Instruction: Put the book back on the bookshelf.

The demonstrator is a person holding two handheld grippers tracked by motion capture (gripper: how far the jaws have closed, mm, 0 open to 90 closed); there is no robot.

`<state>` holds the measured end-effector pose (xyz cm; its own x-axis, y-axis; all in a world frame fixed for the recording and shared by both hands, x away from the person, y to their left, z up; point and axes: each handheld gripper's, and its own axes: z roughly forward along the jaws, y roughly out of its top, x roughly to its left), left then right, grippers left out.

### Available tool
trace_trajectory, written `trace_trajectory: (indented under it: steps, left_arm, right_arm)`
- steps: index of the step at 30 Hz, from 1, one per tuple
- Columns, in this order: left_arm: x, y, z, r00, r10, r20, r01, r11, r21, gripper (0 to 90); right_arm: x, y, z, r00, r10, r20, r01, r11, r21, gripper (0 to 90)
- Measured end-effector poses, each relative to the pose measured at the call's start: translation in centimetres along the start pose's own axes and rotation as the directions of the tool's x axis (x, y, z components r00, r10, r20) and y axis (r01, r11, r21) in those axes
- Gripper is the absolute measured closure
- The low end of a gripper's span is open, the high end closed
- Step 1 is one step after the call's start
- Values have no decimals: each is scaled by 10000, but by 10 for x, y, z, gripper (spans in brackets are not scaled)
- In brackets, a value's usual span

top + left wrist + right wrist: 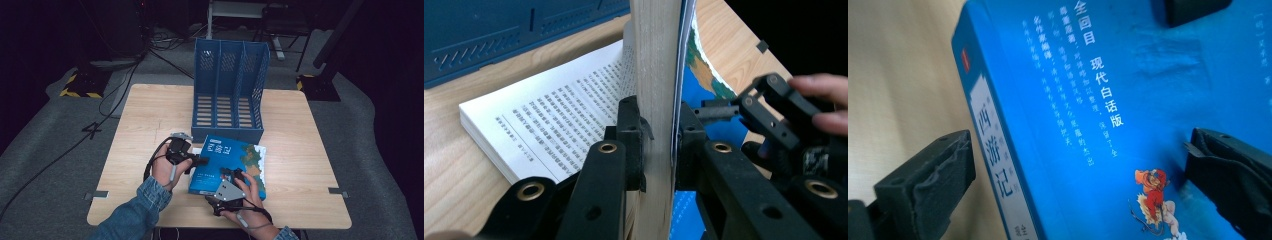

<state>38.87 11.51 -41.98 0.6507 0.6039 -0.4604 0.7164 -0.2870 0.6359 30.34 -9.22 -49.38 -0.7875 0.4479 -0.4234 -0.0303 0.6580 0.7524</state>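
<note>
left hand-held gripper (656,145): clamps book (227,165) pages | right hand-held gripper (1078,185): wide open astride spine | file rack (228,90): just behind

Bright lit tabletop, dark surroundings, blurred close-ups.

Blue three-slot file rack (229,90): upright at the far middle of wooden table (150,115); slots empty.
</note>
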Motion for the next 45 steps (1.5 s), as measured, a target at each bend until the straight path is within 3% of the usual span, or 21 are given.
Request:
trace_trajectory:
  steps: [4, 8, 9, 11, 18, 23, 33, 36, 40, 43, 45]
  left_arm:
    - [-3, 12, 5, 10000, -30, -86, 31, 9999, 128, 786]
    - [-6, 17, 8, 9998, -34, -174, 38, 9997, 231, 787]
    - [-6, 18, 9, 9998, -55, -178, 60, 9996, 270, 786]
    - [-6, 17, 10, 9999, -76, -151, 80, 9996, 269, 786]
    - [-3, 15, 11, 9998, -193, -43, 194, 9996, 200, 786]
    - [-3, 15, 12, 9996, -263, -72, 264, 9995, 147, 785]
    - [-6, 12, 14, 9993, -352, 113, 352, 9994, -6, 780]
    - [-6, 11, 14, 9996, -284, 44, 284, 9995, -146, 780]
    - [-3, 9, 15, 9998, -113, -145, 108, 9995, -298, 774]
    - [6, 7, 18, 9993, -370, -13, 369, 9983, -453, 766]
    - [12, 6, 19, 9986, -525, 34, 526, 9977, -426, 764]
  right_arm:
    - [-1, -3, 5, 9955, -506, 805, 497, 9987, 135, 0]
    - [-3, -11, 9, 9788, -1124, 1711, 1082, 9936, 333, 0]
    - [-4, -14, 11, 9713, -1235, 2031, 1174, 9922, 420, 0]
    - [-5, -15, 12, 9697, -1181, 2138, 1101, 9927, 489, 0]
    - [-6, -17, 17, 9652, -1301, 2268, 1182, 9909, 650, 0]
    - [-6, -21, 20, 9639, -1099, 2427, 1072, 9939, 242, 0]
    - [-6, -19, 27, 9456, -1287, 2988, 1230, 9917, 377, 0]
    - [-6, -18, 28, 9446, -1287, 3018, 1229, 9917, 383, 0]
    - [-9, -19, 28, 9489, -1313, 2870, 1277, 9913, 313, 0]
    - [-18, -19, 28, 9635, -1280, 2352, 1218, 9917, 408, 0]
    - [-19, -18, 28, 9653, -1342, 2240, 1263, 9908, 493, 0]
